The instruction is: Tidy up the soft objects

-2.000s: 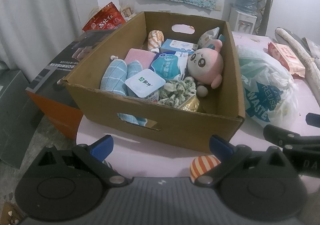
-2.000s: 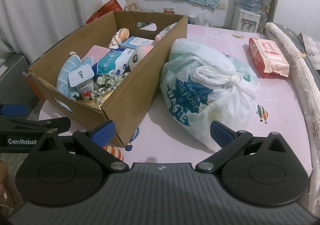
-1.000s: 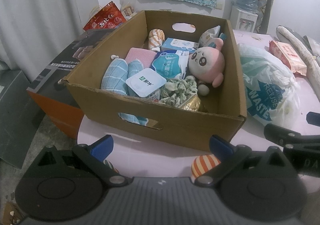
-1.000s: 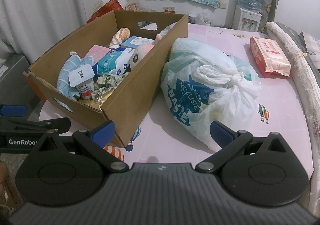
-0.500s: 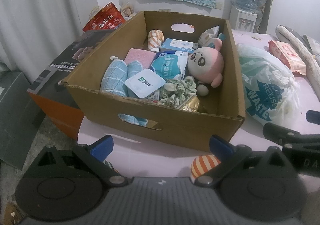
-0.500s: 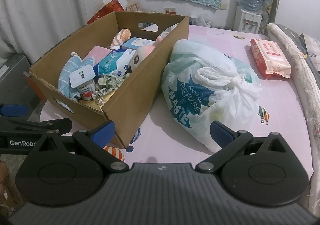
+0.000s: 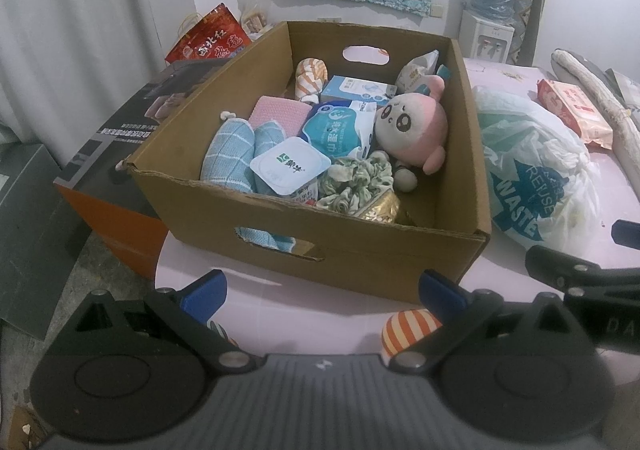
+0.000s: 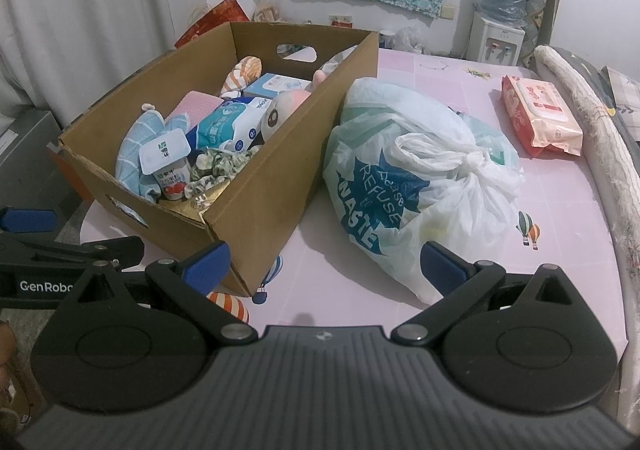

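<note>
From the left wrist, the left gripper (image 7: 322, 290) is spread and empty before a brown cardboard box (image 7: 328, 254) holding a round pink plush doll (image 7: 416, 125). From the right wrist, the right gripper (image 8: 324, 262) is spread, empty, facing a tied white plastic bag (image 8: 420, 177) just beside the box.

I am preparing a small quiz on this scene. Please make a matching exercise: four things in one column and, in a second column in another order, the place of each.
Things:
1. pink plush toy
2. white plastic bag
3. wet wipes pack
4. yogurt cup

Places:
A. on the table, far right, near the rolled mat
B. in the box, near its front wall
C. on the table, against the box's outer side
D. in the box, by its right wall

Pairs: 1-D, 2-C, 3-A, 4-B
</note>
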Demonstrator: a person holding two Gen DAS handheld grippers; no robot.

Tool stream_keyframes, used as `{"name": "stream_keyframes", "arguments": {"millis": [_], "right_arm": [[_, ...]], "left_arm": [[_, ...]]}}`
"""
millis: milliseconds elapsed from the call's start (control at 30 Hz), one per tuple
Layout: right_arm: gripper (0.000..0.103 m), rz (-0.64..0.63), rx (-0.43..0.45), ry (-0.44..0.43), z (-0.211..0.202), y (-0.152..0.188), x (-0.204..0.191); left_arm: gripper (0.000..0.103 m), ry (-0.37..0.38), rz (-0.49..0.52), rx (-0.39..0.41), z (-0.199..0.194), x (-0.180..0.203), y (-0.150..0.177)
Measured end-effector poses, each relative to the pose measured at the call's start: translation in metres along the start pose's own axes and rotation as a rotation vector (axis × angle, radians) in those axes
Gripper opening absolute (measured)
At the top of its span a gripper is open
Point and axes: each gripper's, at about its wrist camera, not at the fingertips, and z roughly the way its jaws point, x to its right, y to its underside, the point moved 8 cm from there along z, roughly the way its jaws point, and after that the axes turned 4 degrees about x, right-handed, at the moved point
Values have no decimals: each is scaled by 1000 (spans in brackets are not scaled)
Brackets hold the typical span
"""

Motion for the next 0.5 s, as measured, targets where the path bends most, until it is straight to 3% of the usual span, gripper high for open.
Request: {"name": "stream_keyframes", "arguments": {"millis": [500], "right_arm": [[102, 1, -2, -2, 1, 0, 0]], "left_arm": [[103, -3, 5, -10, 1, 1, 1]]}}
